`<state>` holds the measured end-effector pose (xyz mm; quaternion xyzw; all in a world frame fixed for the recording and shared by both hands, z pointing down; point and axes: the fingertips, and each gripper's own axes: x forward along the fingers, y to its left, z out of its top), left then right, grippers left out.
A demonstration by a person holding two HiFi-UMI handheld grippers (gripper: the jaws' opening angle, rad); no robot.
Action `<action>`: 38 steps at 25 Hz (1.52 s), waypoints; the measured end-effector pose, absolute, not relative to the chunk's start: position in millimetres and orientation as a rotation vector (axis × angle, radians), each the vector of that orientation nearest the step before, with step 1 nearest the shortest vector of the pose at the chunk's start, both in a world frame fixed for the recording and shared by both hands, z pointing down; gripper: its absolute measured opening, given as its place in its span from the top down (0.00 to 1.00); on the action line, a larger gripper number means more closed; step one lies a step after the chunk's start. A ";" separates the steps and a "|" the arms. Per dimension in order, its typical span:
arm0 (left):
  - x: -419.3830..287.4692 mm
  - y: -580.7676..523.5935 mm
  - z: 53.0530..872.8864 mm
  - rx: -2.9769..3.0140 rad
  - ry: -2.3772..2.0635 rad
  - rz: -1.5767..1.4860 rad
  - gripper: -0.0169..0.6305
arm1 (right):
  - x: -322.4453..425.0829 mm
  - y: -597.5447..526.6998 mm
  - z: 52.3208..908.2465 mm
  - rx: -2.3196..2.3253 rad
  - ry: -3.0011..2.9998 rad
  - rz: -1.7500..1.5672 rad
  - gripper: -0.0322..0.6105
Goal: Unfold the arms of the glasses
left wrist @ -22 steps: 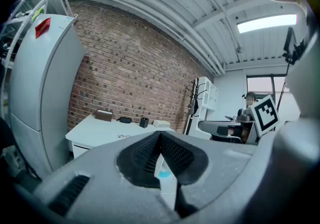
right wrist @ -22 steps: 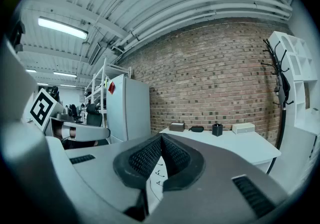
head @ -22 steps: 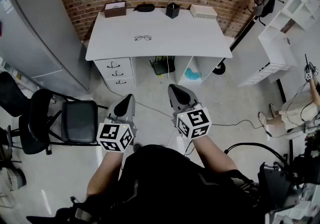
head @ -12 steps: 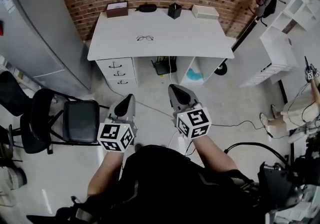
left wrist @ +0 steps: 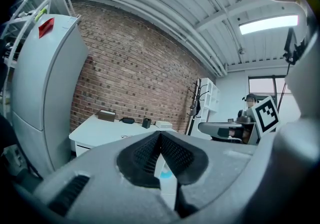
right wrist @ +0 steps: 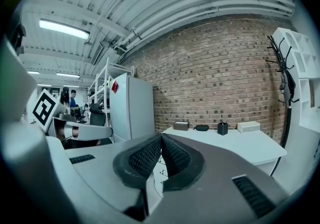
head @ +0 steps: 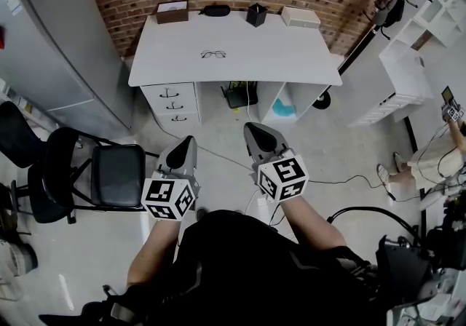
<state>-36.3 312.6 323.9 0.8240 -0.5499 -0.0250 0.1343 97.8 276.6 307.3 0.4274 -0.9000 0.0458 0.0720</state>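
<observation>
Left tool and right tool, both pressed together and empty, hang over the floor well short of the bench, where the glasses lie far ahead, frame running left-right, roughly midway between them.

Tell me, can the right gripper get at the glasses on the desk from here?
Probably not yet. The right gripper, jaws shut, is short of the glasses on the desk; only floor lies between, so nothing blocks a walk-up.

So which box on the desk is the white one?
The box at the back right, beside the black cup; the other box, far left, is brown.
</observation>
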 end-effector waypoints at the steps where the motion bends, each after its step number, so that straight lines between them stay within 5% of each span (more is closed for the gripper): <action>1: -38.2 312.0 324.5 2.388 -1.591 -0.076 0.96 | 96.5 276.0 307.9 1.287 -2.700 0.138 0.94; 38: -117.5 258.0 340.3 2.395 -1.568 -0.117 0.96 | 21.9 214.8 311.1 1.316 -2.685 0.113 0.94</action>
